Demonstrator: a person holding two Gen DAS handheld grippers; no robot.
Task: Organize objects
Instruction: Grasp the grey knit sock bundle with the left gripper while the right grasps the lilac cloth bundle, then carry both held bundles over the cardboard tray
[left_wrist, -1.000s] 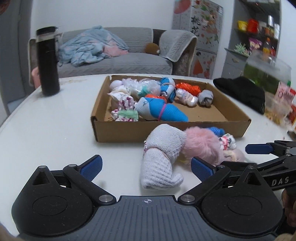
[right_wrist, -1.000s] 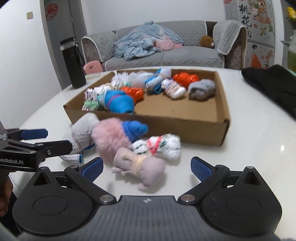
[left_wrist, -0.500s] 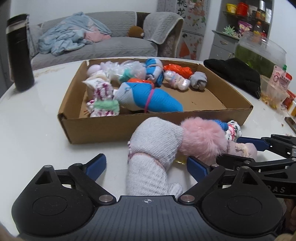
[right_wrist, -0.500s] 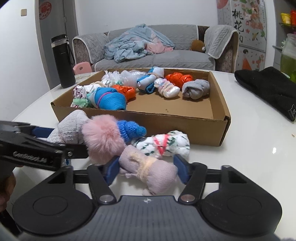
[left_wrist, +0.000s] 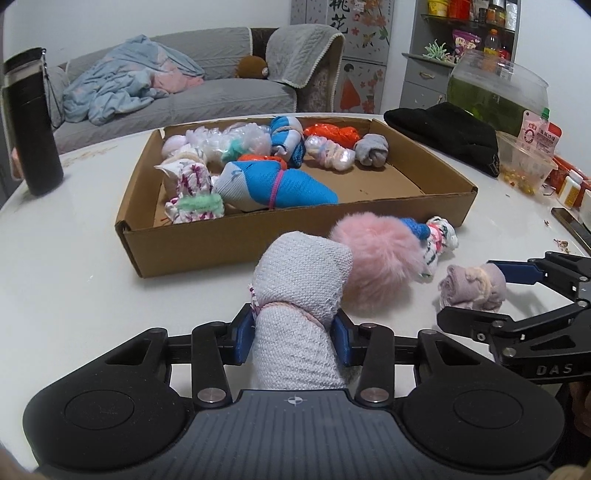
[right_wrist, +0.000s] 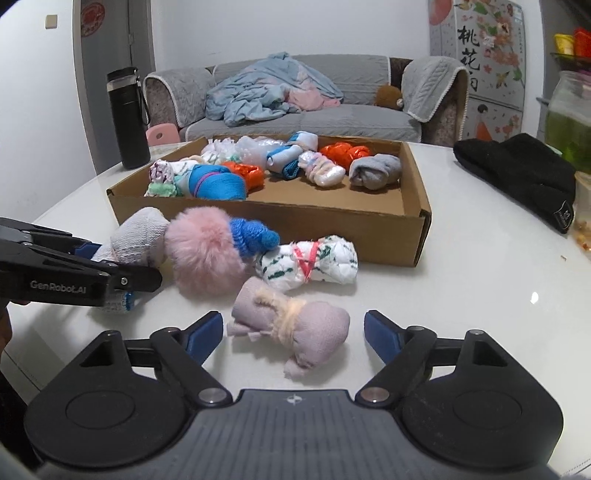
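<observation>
Left gripper (left_wrist: 293, 338) clenched the grey sock (left_wrist: 301, 291); right gripper (right_wrist: 293, 332), released, straddled the lilac bundle (right_wrist: 291, 321), its long axis apparently crosswise.

Black gripper bodies, blue fingers (right_wrist: 202, 332), silver screws, white lettering

Landmark: cardboard box (left_wrist: 236, 242). Its near wall is hemmed by a row of bundles: white knit sock roll (left_wrist: 299, 291), pink fluffy roll (left_wrist: 380, 258), blue roll (right_wrist: 253, 234), white/green roll (right_wrist: 310, 260), w/ lilac roll (right_wrist: 291, 328) just nearer. Bare table (left_wrist: 66, 266) left of box up to black flask (left_wrist: 31, 122) at far-left corner. Right of box: open strip, then black cloth (left_wrist: 447, 133). Inside box, right-front floor bare; left and back packed w/ rolls.
</observation>
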